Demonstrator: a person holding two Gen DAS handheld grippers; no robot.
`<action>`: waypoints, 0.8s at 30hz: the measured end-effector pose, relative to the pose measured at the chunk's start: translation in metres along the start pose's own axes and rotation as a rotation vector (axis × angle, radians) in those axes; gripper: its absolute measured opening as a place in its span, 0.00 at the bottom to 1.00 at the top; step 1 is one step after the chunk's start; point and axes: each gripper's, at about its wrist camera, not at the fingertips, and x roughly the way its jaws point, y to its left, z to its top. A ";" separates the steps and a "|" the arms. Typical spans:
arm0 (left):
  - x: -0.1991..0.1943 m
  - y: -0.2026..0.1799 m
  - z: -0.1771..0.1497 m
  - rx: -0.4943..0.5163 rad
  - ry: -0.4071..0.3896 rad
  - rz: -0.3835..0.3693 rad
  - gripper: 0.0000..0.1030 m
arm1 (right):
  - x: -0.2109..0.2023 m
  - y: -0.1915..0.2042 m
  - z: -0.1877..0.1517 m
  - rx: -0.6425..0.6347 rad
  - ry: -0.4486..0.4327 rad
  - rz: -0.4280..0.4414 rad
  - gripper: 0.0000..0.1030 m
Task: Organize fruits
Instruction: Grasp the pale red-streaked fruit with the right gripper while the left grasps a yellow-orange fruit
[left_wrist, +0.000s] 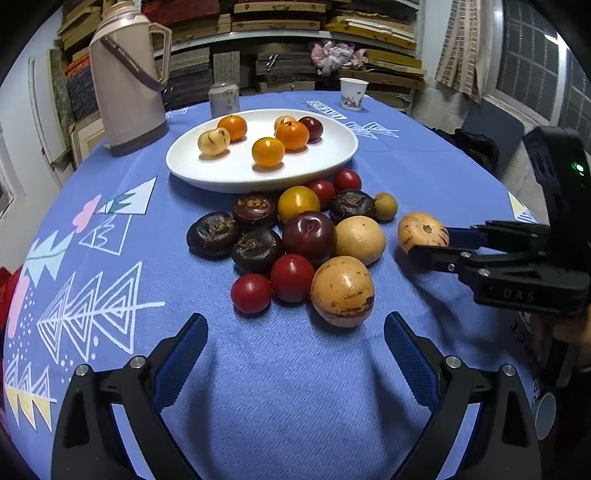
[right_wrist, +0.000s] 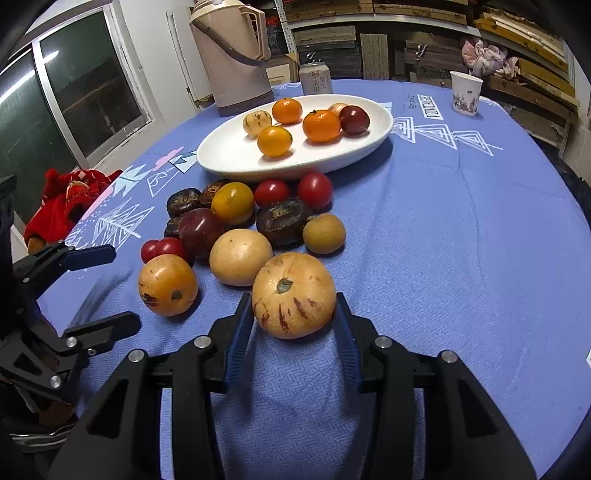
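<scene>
A white oval plate (left_wrist: 229, 173) (right_wrist: 236, 162) holds several fruits, among them oranges (left_wrist: 293, 135) (right_wrist: 321, 125). A pile of loose fruit (left_wrist: 308, 236) (right_wrist: 240, 227) lies on the blue tablecloth in front of it: red tomatoes, dark water chestnuts, plums, pale melons. My right gripper (right_wrist: 294, 317) (left_wrist: 428, 243) is shut on a striped pale melon (right_wrist: 293, 295) (left_wrist: 421, 230) that rests on the cloth right of the pile. My left gripper (left_wrist: 295, 343) (right_wrist: 110, 288) is open and empty, just short of the pile's nearest melon (left_wrist: 341, 291).
A beige thermos (left_wrist: 127, 77) (right_wrist: 236, 55), a drink can (left_wrist: 223, 99) (right_wrist: 316, 77) and a paper cup (left_wrist: 352, 93) (right_wrist: 466, 93) stand behind the plate. A red cloth (right_wrist: 70, 203) lies at the table's left edge. Shelves of stacked boards fill the background.
</scene>
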 end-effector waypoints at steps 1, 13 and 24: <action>0.003 -0.001 0.001 -0.008 0.010 0.001 0.94 | 0.000 0.000 0.000 0.003 -0.001 0.004 0.41; 0.018 -0.002 0.009 -0.063 0.067 -0.027 0.80 | 0.001 -0.002 -0.002 0.014 0.006 0.023 0.41; 0.018 -0.006 0.015 -0.084 0.051 -0.002 0.71 | 0.001 0.001 -0.002 0.002 0.006 0.009 0.41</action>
